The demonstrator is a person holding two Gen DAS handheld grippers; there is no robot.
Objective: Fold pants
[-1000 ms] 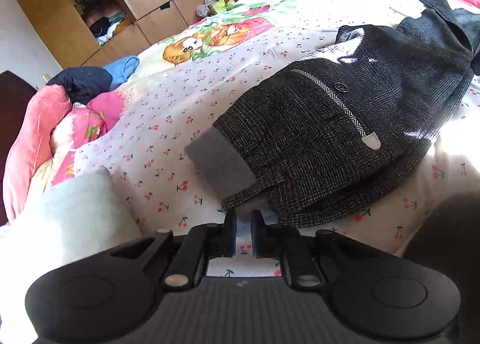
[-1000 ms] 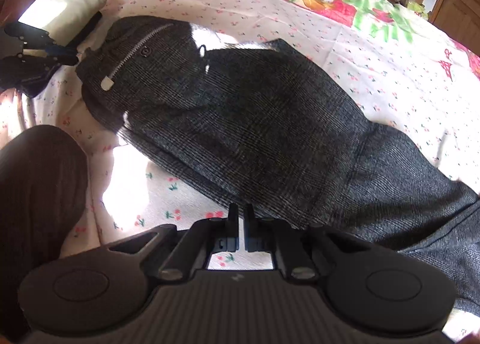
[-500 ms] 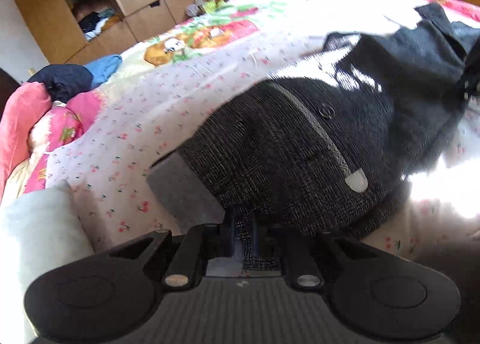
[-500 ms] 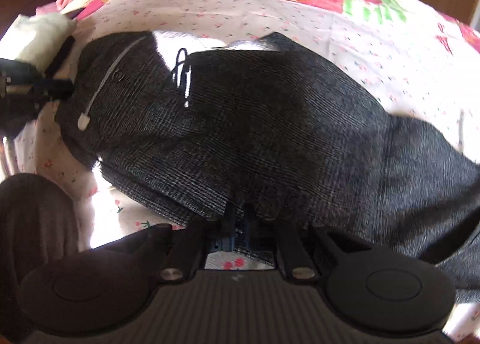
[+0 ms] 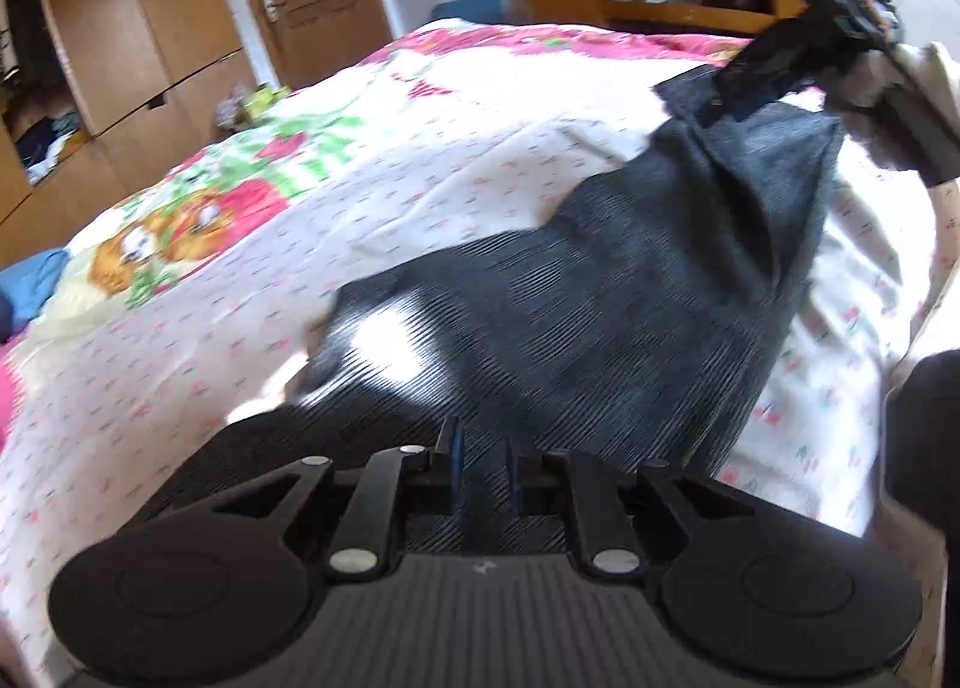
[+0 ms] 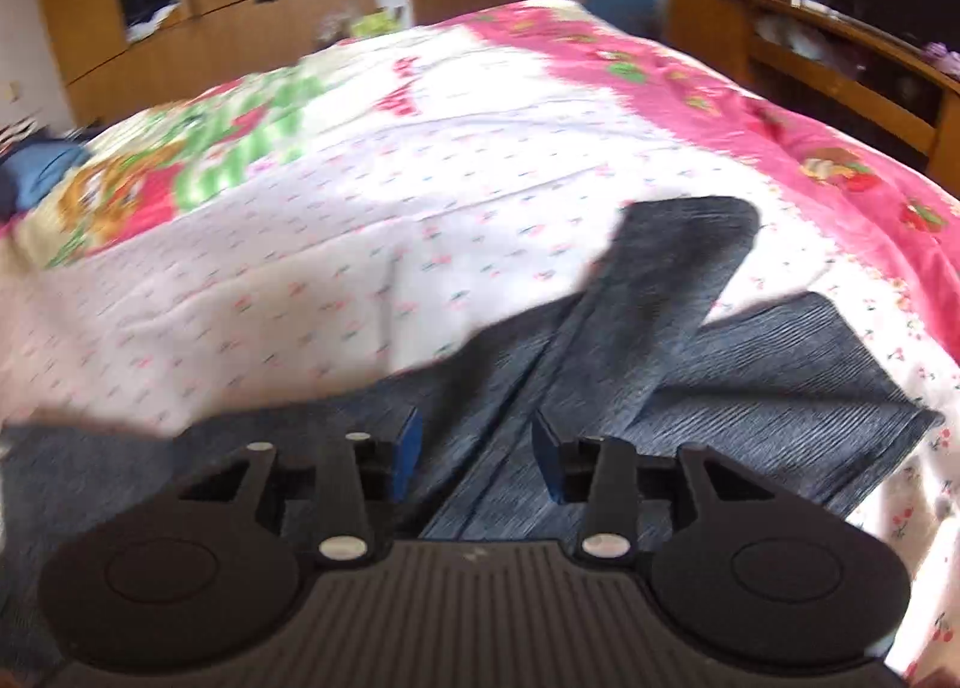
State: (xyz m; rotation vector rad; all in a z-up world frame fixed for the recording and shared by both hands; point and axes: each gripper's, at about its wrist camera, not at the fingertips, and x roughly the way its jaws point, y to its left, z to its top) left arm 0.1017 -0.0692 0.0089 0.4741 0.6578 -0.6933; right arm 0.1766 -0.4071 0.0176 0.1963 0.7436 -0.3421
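Left wrist view: the left gripper (image 5: pixel 479 463) is clamped on the near end of the dark pants (image 5: pixel 630 298), which stretch away across the bed (image 5: pixel 360 196). Far right, the right gripper (image 5: pixel 726 99) sits at the lifted far part of the cloth. Over on the right wrist view its jaws stand wide apart, the pant legs (image 6: pixel 678 298) crossed on the sheet beyond, all motion-blurred.

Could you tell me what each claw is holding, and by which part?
The left claw pinches the pants at their near end. The right claw straddles the fabric with jaws wide; whether it grips cannot be told.
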